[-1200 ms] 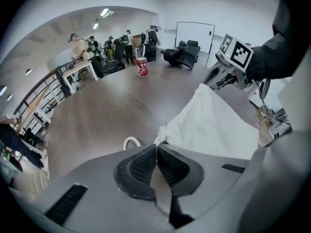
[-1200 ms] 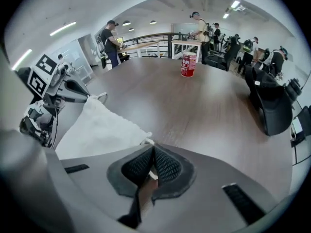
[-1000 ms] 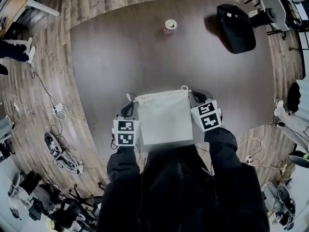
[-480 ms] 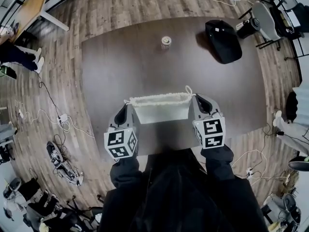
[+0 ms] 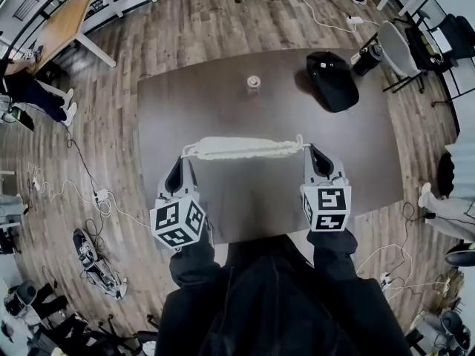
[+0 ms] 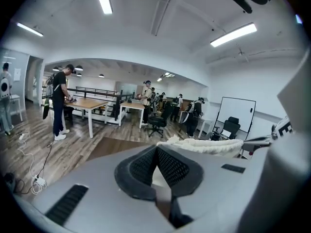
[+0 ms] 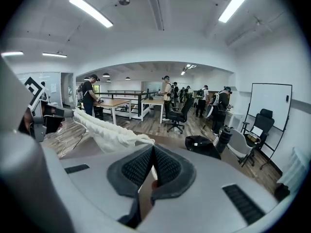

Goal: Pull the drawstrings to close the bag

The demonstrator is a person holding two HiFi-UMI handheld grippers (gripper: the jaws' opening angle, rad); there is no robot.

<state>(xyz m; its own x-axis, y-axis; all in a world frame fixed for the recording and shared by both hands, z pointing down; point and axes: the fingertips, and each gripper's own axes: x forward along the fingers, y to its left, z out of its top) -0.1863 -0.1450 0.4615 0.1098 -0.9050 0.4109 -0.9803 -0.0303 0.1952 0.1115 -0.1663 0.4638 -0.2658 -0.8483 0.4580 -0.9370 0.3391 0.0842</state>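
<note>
Head view, item one: cream bag (image 5: 245, 148), mouth gathered, stretched level over the bench (image 5: 223, 102) between my claws. My left claw (image 5: 184, 162): clenched on the left drawstring (image 5: 191, 151). My right claw (image 5: 310, 153): clenched on the right drawstring (image 5: 300, 139).

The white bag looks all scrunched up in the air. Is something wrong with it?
Nothing is wrong. The white bag is gathered into a crinkly strip because the left gripper and right gripper are each shut on a drawstring end and hold it stretched above the table. No tear or spill shows.
</note>
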